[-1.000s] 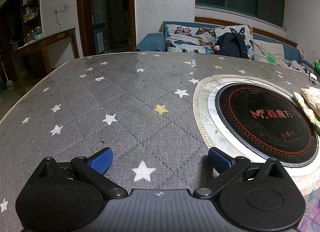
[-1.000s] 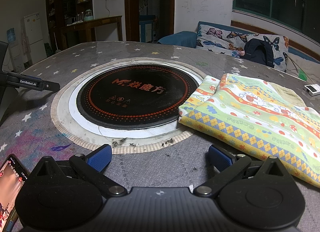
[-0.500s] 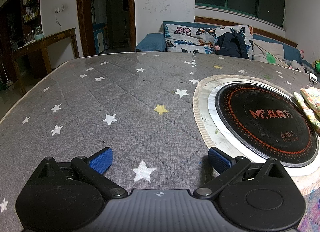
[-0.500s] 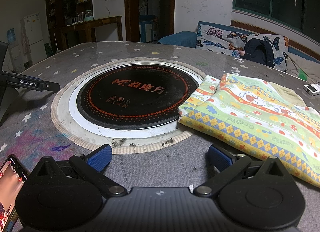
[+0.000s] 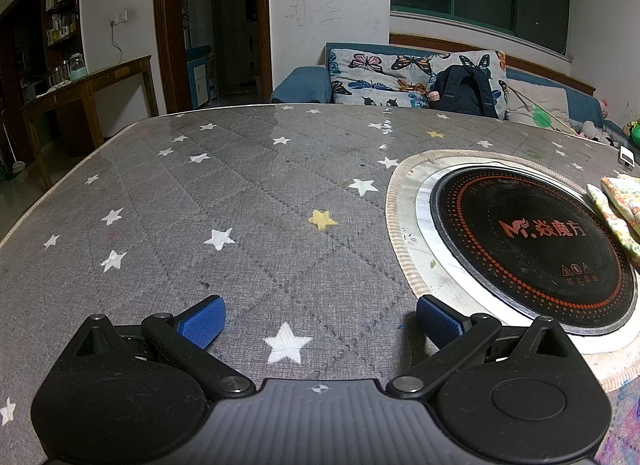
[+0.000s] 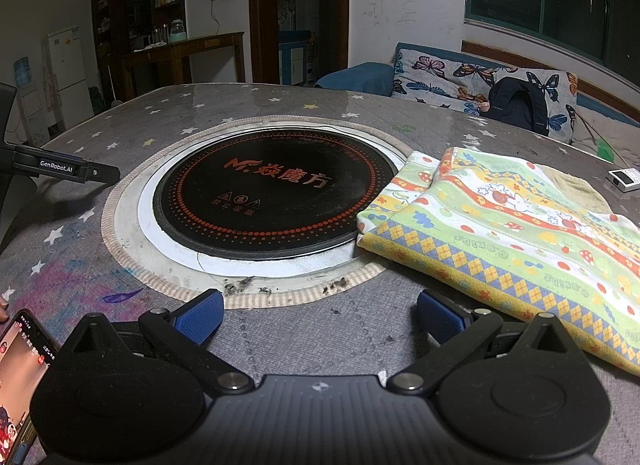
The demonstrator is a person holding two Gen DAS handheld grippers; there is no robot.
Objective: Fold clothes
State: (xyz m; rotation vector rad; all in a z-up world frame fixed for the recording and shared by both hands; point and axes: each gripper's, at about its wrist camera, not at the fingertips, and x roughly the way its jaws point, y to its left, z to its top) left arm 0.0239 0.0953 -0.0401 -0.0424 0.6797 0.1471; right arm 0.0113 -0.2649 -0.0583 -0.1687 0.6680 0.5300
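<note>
A folded, brightly patterned garment in green, yellow and orange lies on the grey star-print table, right of the round black cooktop. Only its left edge shows at the far right of the left wrist view. My right gripper stands open low over the table, just in front of the garment's near corner, with nothing between its blue pads. My left gripper is open too, over bare tablecloth left of the cooktop, empty. The left gripper's body shows at the left edge of the right wrist view.
A round black induction cooktop with a white and beige ring is set into the table's middle. A phone lies at the near left. A small white device sits beyond the garment. A sofa with a dark backpack stands behind the table.
</note>
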